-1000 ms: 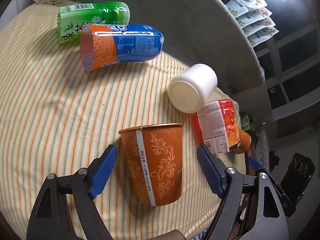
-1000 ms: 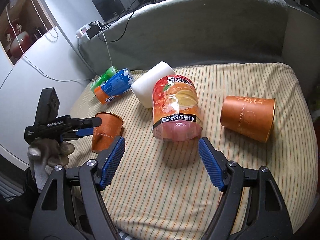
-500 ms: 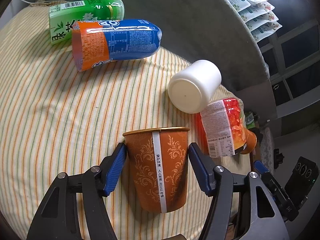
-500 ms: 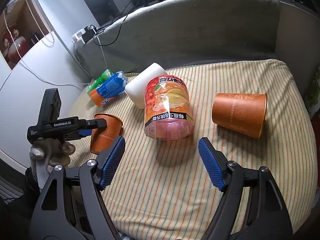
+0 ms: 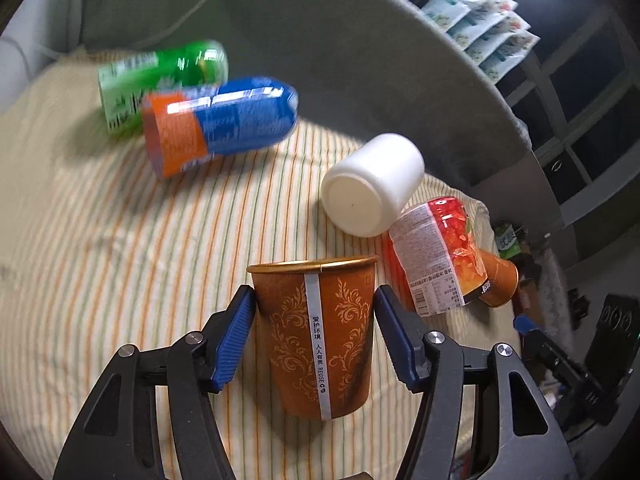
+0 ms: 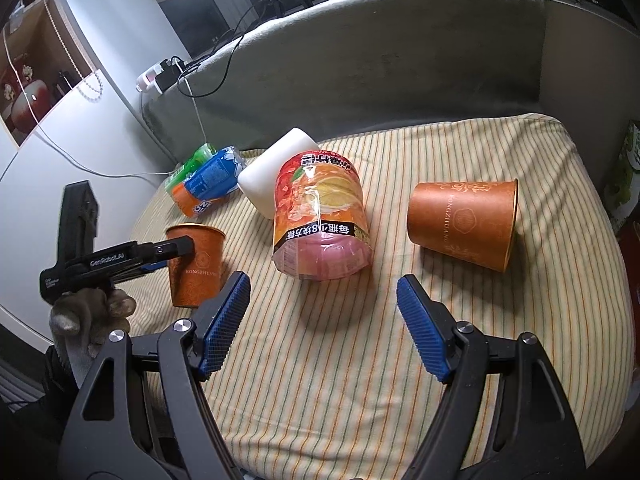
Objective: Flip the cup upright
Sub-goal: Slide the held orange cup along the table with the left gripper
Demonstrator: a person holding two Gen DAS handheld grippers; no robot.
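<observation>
An orange paper cup (image 5: 316,332) with a gold rim stands upright on the striped cushion; it also shows in the right wrist view (image 6: 195,268). My left gripper (image 5: 314,320) is shut on this cup, with its blue pads pressed against both sides. A second orange cup (image 6: 464,222) lies on its side at the right, mouth facing right; only its end shows in the left wrist view (image 5: 498,280). My right gripper (image 6: 322,324) is open and empty, hovering over the cushion in front of the red label bottle.
A red label bottle (image 6: 320,216), a white cup (image 5: 372,184), a blue and orange bottle (image 5: 220,124) and a green bottle (image 5: 160,76) lie on the striped cushion (image 6: 400,360). A grey backrest (image 6: 380,64) curves behind. Cables and a power strip (image 6: 160,76) sit on it.
My left gripper has moved forward around the upright cup and closed onto its sides. The right gripper has hardly moved.
</observation>
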